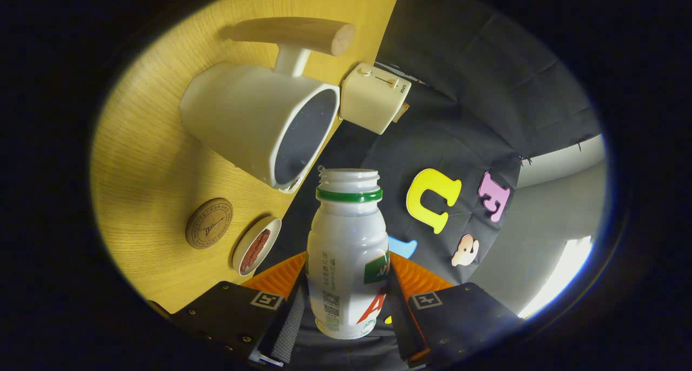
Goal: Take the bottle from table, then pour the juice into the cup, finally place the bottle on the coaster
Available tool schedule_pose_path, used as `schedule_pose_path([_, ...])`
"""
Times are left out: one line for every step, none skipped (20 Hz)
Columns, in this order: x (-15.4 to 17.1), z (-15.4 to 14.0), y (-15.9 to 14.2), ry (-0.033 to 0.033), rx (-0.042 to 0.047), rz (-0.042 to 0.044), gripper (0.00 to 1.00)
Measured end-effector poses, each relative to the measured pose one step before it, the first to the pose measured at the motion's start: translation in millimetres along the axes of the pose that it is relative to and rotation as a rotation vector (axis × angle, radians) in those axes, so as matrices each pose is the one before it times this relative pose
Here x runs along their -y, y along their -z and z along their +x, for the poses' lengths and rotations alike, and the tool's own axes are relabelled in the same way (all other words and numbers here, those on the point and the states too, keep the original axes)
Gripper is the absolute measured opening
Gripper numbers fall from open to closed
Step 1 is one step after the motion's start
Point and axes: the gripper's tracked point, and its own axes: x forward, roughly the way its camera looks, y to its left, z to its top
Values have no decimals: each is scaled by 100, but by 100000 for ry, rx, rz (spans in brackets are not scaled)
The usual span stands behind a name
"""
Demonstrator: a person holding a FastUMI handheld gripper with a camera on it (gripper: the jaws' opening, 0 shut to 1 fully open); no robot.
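Both fingers [401, 284] of gripper [346, 295] clamp bottle [347, 252], uncapped, mouth just beside cup [254, 122] rim. Risk: tilt misaligned, juice lands on table [146, 171]; coaster [209, 223] near.

one bottle [347, 252], one cup [259, 122], one coaster [209, 223], perhaps one dish [256, 246]

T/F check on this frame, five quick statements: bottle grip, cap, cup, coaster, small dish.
1. The hand-held gripper is shut on the bottle. True.
2. The bottle still has its cap on. False: its threaded mouth is open, with only a green ring below it.
3. The bottle's mouth points toward the big white cup with the wooden handle. True.
4. The bottle stands on the round cork coaster. False: the coaster lies bare on the wooden table, off to one side of the fingers.
5. The small white dish beside the coaster is empty. False: it holds something reddish-brown.
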Motion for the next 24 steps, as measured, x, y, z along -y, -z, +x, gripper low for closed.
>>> schedule_pose_path([-50,14,-81,-172,241,78,71])
schedule_pose_path([67,7,-79,42,123,234,71])
schedule_pose_path([-80,38,-76,-226,130,523,71])
schedule_pose_path([-62,-58,-17,-283,275,1027,71])
schedule_pose_path([-126,-44,-86,-345,273,1208,71])
schedule_pose_path([-62,-55,-41,-254,191,1211,71])
schedule_pose_path([-12,12,-86,-179,327,1288,71])
schedule_pose_path([-38,-113,-10,-297,297,1618,71])
schedule_pose_path([-41,-28,-72,-349,421,1927,71])
schedule_pose_path([-96,3,33,-398,190,1982,71])
schedule_pose_path([-89,-34,17,-624,180,2187,71])
schedule_pose_path([-121,-64,43,-725,212,2236,71])
schedule_pose_path([-155,11,6,-841,235,2223,71])
schedule_pose_path([-154,-98,25,-773,99,2208,71])
schedule_pose_path([-82,37,14,-565,156,2306,71])
schedule_pose_path([-59,-64,14,-360,256,2541,71])
schedule_pose_path([0,-42,43,-150,190,2629,71])
schedule_pose_path([-57,-116,65,-407,311,2685,71])
schedule_pose_path([-30,95,-28,-483,104,2639,71])
schedule_pose_path([-47,-23,133,-551,-2,2756,71])
schedule_pose_path([-50,72,18,-731,-26,2559,71])
schedule_pose_path([-24,-48,103,-709,-19,2789,71])
schedule_pose_path([-16,-61,153,-317,-100,2929,71])
schedule_pose_path([55,-186,239,-194,-278,3182,71])
